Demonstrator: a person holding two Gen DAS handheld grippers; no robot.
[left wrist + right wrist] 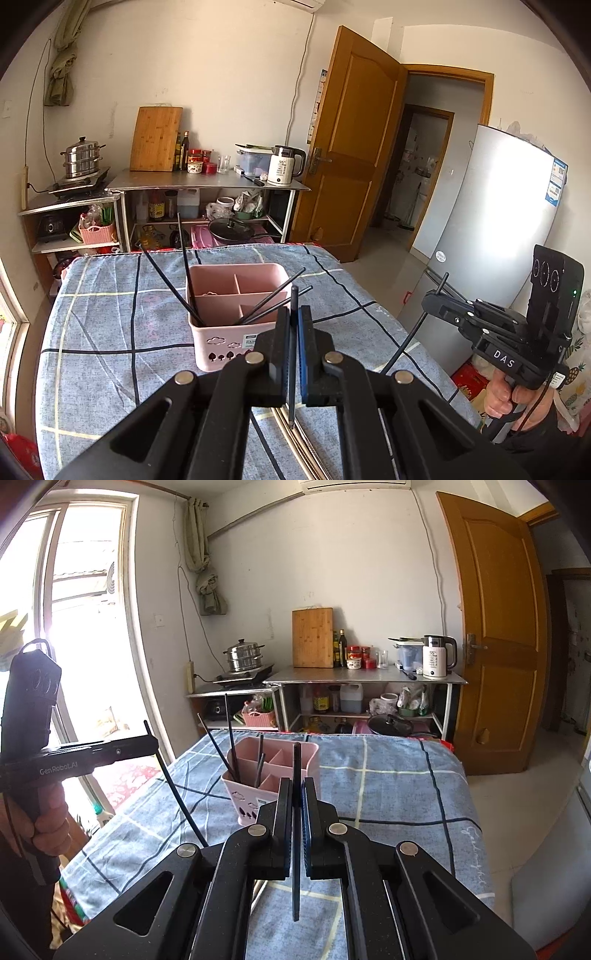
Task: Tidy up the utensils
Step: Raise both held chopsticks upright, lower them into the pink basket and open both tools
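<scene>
A pink divided utensil caddy (236,332) (243,797) stands mid-table with several black chopsticks (184,273) leaning out of its compartments. My left gripper (294,312) is shut on one black chopstick (291,387) held nearly upright, just in front of the caddy. My right gripper (296,782) is likewise shut on a black chopstick (296,878), close before the caddy. Each view also shows the other tool off to the side: the right gripper (434,295) with its slanting chopstick (406,339), and the left gripper (151,744) with its chopstick (177,794).
The table wears a blue checked cloth (110,332). Silvery metal pieces (295,443) lie on it under my left gripper. Behind stand metal shelves (207,184) with a steamer pot, cutting board, bottles and kettle (284,164). A wooden door (354,147), a fridge (491,229), a window (81,609).
</scene>
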